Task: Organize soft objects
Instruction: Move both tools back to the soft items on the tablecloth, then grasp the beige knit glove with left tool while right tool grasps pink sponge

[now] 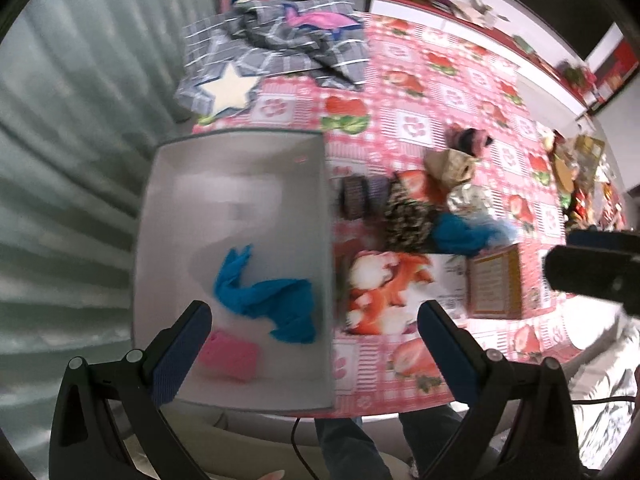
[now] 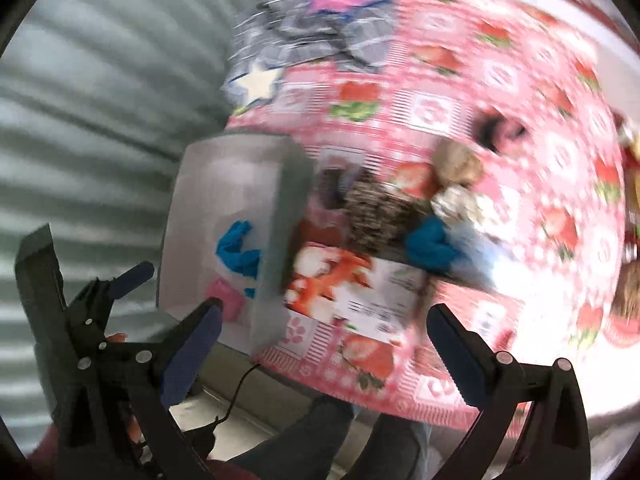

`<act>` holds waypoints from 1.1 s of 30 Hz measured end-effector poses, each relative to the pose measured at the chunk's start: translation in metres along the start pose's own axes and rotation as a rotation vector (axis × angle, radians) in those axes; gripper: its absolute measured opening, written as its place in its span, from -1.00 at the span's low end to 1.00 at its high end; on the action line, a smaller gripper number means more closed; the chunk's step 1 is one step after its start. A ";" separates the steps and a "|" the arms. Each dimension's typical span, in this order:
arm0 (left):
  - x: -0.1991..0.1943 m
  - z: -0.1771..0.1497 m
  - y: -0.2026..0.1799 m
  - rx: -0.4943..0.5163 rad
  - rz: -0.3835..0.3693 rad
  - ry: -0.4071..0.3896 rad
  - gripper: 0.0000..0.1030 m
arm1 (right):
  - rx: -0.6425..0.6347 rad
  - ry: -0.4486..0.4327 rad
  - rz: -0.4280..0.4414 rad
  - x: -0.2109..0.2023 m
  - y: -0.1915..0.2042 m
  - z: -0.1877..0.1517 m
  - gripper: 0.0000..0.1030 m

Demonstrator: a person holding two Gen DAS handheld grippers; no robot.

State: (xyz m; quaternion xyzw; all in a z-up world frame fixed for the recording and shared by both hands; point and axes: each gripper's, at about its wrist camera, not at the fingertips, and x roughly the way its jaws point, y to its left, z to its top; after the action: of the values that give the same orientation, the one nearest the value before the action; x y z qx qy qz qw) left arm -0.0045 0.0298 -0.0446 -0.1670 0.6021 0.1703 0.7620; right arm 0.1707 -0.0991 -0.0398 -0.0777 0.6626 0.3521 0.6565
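Observation:
A grey bin [image 1: 240,160] stands at the table's left edge; it also shows in the right wrist view [image 2: 224,184]. Inside lie a blue cloth [image 1: 272,300] and a pink sponge [image 1: 230,354]. To its right a heap of soft things lies on the strawberry tablecloth: a dark patterned cloth [image 1: 406,210], a blue cloth [image 1: 460,234], a beige cloth [image 1: 448,166] and a pink-black scrunchie [image 1: 474,140]. My left gripper [image 1: 314,352] is open and empty above the bin's near right corner. My right gripper [image 2: 326,348] is open and empty above the table's near edge.
A printed box with an orange picture [image 1: 384,292] lies in front of the heap. A grey checked blanket with a white star [image 1: 272,56] lies at the back. Clutter [image 1: 580,176] sits at the far right. A ribbed grey wall [image 1: 72,160] is on the left.

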 end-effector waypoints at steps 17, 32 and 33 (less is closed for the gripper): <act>0.077 0.110 -0.108 0.150 -0.033 0.142 0.99 | 0.379 0.081 -0.019 0.035 -0.205 -0.024 1.00; 0.219 0.177 -0.194 0.179 -0.008 0.307 0.99 | 0.436 0.161 0.019 0.080 -0.271 -0.020 1.00; 0.227 0.178 -0.192 0.170 0.006 0.322 0.99 | 0.429 0.159 0.016 0.081 -0.273 -0.017 1.00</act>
State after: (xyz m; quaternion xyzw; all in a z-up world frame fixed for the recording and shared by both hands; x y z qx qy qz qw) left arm 0.2862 -0.0457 -0.2174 -0.1252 0.7290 0.0921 0.6667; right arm 0.3005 -0.2818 -0.2158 0.0415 0.7724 0.2013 0.6010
